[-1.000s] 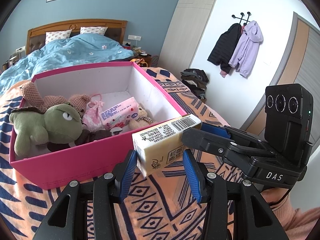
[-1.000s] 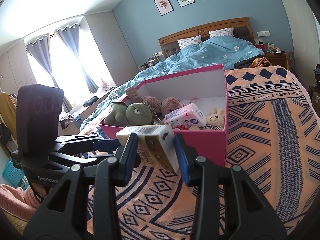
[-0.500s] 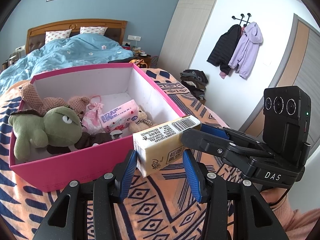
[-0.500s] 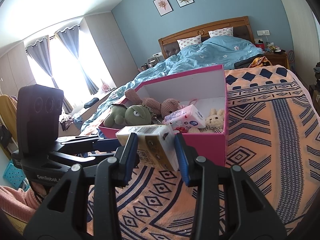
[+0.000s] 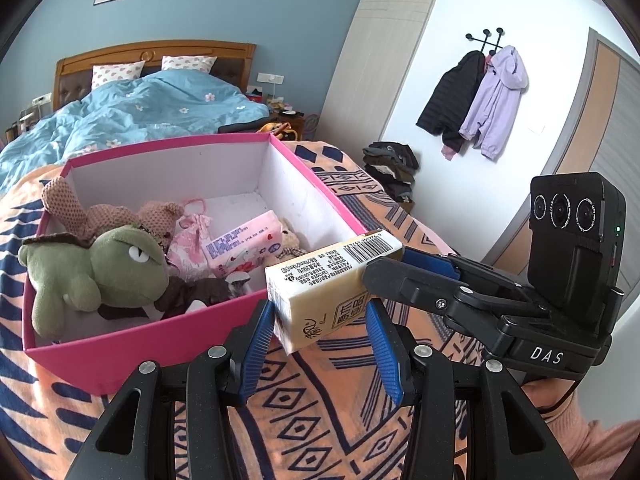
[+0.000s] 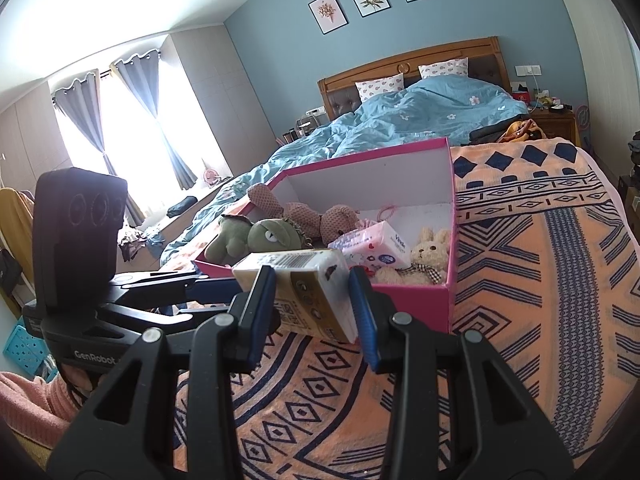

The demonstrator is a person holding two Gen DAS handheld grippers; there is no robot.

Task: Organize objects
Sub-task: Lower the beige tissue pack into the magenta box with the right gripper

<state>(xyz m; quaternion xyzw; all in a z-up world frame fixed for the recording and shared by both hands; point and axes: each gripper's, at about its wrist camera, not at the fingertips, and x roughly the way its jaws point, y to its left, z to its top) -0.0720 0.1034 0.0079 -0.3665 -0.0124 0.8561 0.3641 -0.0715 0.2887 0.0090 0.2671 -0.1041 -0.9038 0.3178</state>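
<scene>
A yellow tissue pack with a barcode is held in the air between both grippers, just in front of the pink box's near wall. My left gripper is shut on one end. My right gripper is shut on the other end of the pack. The right gripper shows in the left wrist view and the left gripper in the right wrist view. The box holds a green plush frog, brown plush toys, a pink tissue pack and a small bunny.
The box sits on an orange and navy patterned blanket on a bed. A blue duvet lies behind it. Coats hang on the right wall above a pile of clothes. Curtained windows are at the left.
Both grippers have moved slightly forward with the yellow tissue pack, closer to the pink box. Their hold on it is unchanged.
</scene>
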